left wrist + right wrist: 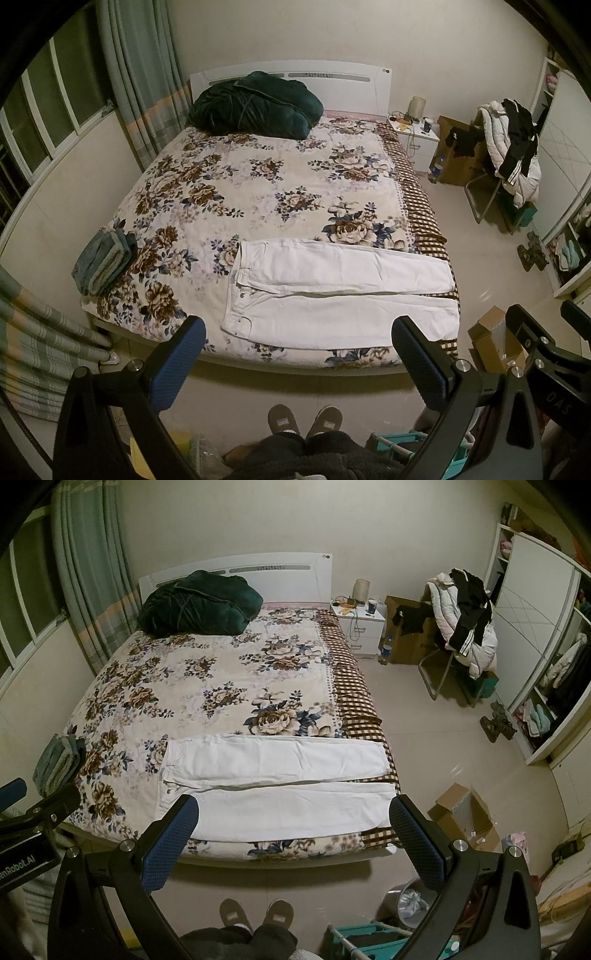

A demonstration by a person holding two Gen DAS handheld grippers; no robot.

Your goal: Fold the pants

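Note:
White pants (340,291) lie flat across the near end of the floral bed (240,184), waist to the left, both legs stretched to the right side by side. They also show in the right wrist view (280,786). My left gripper (299,332) is open and empty, held above the floor in front of the bed's near edge. My right gripper (295,808) is open and empty too, at about the same distance from the pants. The right gripper's body shows at the right of the left wrist view (546,350).
A stack of folded blue-grey clothes (103,262) sits at the bed's near left corner. A dark green quilt (255,105) lies by the headboard. A cardboard box (465,818), a bin (410,901) and a teal rack (369,938) stand on the floor at right. My slippered feet (256,915) are below.

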